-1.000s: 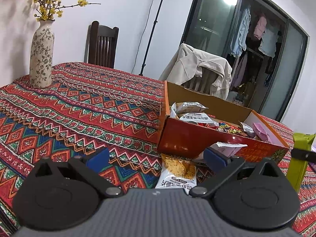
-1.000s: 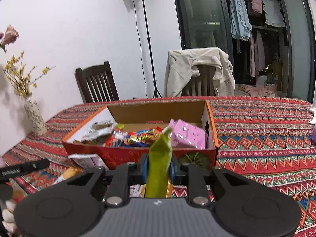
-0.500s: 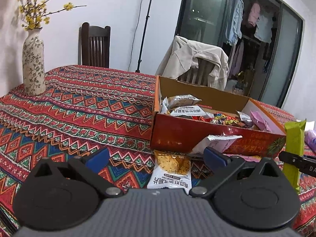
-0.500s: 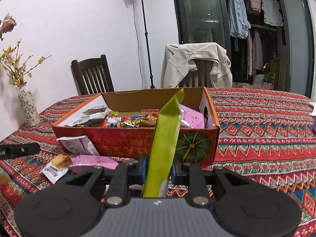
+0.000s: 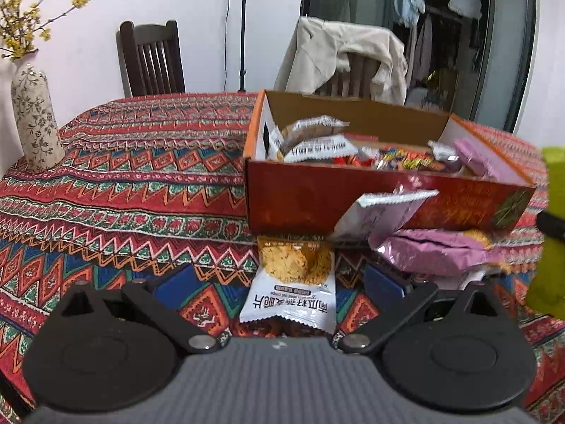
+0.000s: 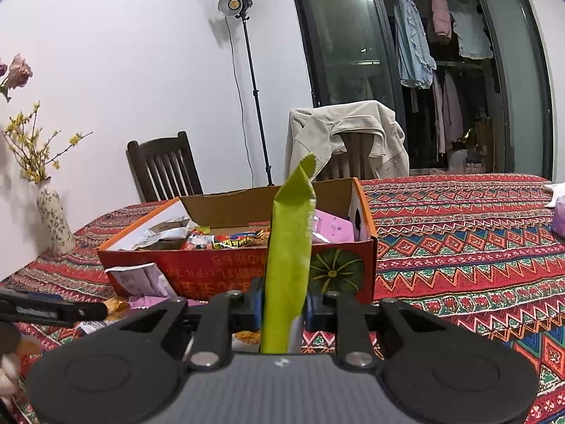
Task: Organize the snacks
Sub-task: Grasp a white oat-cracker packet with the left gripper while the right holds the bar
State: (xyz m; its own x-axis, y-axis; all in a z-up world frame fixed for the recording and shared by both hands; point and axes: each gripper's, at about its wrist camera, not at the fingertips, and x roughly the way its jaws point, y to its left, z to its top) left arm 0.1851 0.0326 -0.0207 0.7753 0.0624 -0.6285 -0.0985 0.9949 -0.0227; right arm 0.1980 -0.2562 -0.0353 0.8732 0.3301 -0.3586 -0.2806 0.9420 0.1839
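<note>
An open orange cardboard box (image 5: 310,198) (image 6: 226,268) holding several snack packets stands on the patterned tablecloth. My left gripper (image 5: 279,286) is open, low over a white packet with orange crisps (image 5: 293,282) that lies between its fingers, in front of the box. A white packet (image 5: 385,208) leans on the box front, and a pink packet (image 5: 438,251) lies beside it. My right gripper (image 6: 282,304) is shut on a green snack packet (image 6: 287,247) held upright in front of the box; it shows blurred at the right edge of the left wrist view (image 5: 551,233).
A patterned vase (image 5: 35,123) (image 6: 54,222) with yellow flowers stands at the table's left. A dark wooden chair (image 6: 162,166) and a chair draped with a beige jacket (image 6: 346,137) stand behind the table. A light stand (image 6: 247,88) is by the wall. A purple object (image 6: 559,215) sits far right.
My left gripper has dropped and moved closer over the white crisp packet. My right gripper has drawn back slightly from the box with the green packet, which now stands more upright.
</note>
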